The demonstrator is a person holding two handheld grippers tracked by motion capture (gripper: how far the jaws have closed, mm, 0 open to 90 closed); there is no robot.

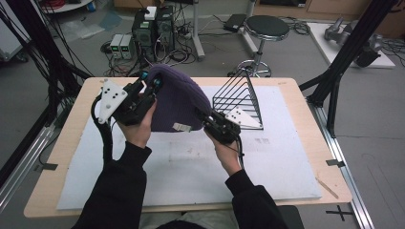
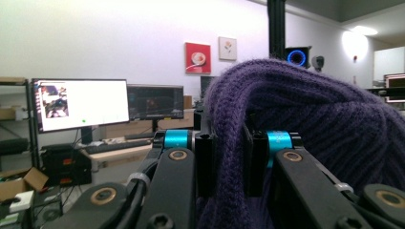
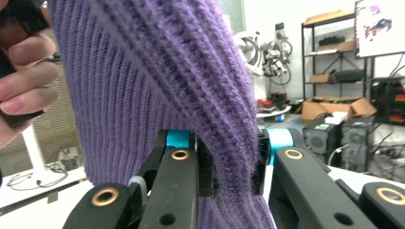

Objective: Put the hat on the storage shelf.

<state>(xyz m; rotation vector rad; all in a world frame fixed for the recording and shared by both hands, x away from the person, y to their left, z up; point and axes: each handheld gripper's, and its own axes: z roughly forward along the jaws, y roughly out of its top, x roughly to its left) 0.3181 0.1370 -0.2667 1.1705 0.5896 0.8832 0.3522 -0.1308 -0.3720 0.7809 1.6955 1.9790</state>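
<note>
A purple knitted beanie (image 1: pixel 176 98) hangs in the air over the white mat, held between both grippers. My left gripper (image 1: pixel 149 90) is shut on its left edge; in the left gripper view the knit (image 2: pixel 267 109) is pinched between the two black jaws, at the gripper (image 2: pixel 229 164). My right gripper (image 1: pixel 204 118) is shut on the beanie's lower right rim, near a small pale label (image 1: pixel 182 127). The right gripper view shows the ribbed fabric (image 3: pixel 157 71) squeezed between the jaws of that gripper (image 3: pixel 231 164), and the fingers of the other hand (image 3: pixel 24 71) at the left.
A black wire rack (image 1: pixel 239 100) stands on the white mat (image 1: pixel 191 171) just right of the right gripper. The wooden table edge (image 1: pixel 62 143) frames the mat. Behind the table are a round stool (image 1: pixel 266 28) and computer cases (image 1: pixel 153 28) on the floor.
</note>
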